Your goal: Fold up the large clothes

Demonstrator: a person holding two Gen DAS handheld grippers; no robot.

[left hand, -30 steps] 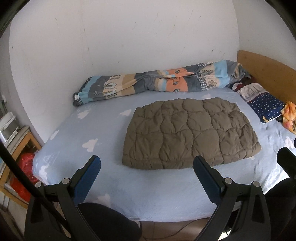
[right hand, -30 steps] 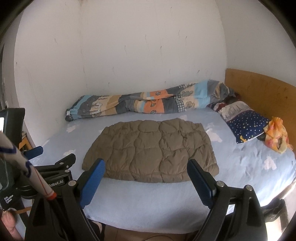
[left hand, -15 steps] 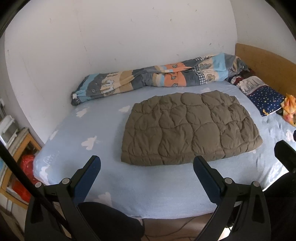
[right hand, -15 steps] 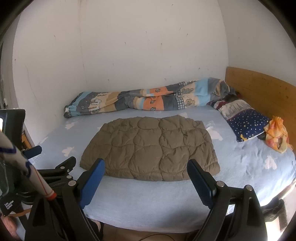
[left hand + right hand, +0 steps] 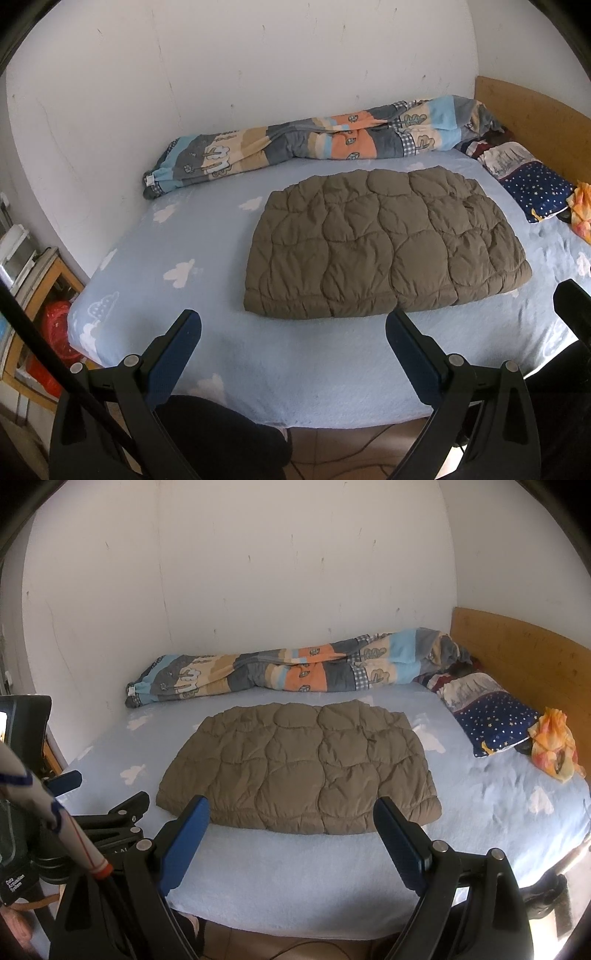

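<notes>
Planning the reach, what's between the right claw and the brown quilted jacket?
Only bare blue bed sheet lies between the right claw and the jacket, seen in the right wrist view.

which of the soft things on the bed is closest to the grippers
The brown quilted jacket, lying flat mid-bed just beyond both open grippers. The rolled patterned duvet lies along the far wall; the starry pillow sits by the headboard.

A home bedroom: a bed [image 5: 332,867] with wooden headboard [image 5: 517,653], pillow [image 5: 491,716] and rolled duvet [image 5: 280,672].

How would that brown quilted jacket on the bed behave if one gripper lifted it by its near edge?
The brown quilted jacket would probably drape and unfold, being soft and puffy. It looks light for its bulk. Its smooth shell may slip between narrow jaws.
</notes>
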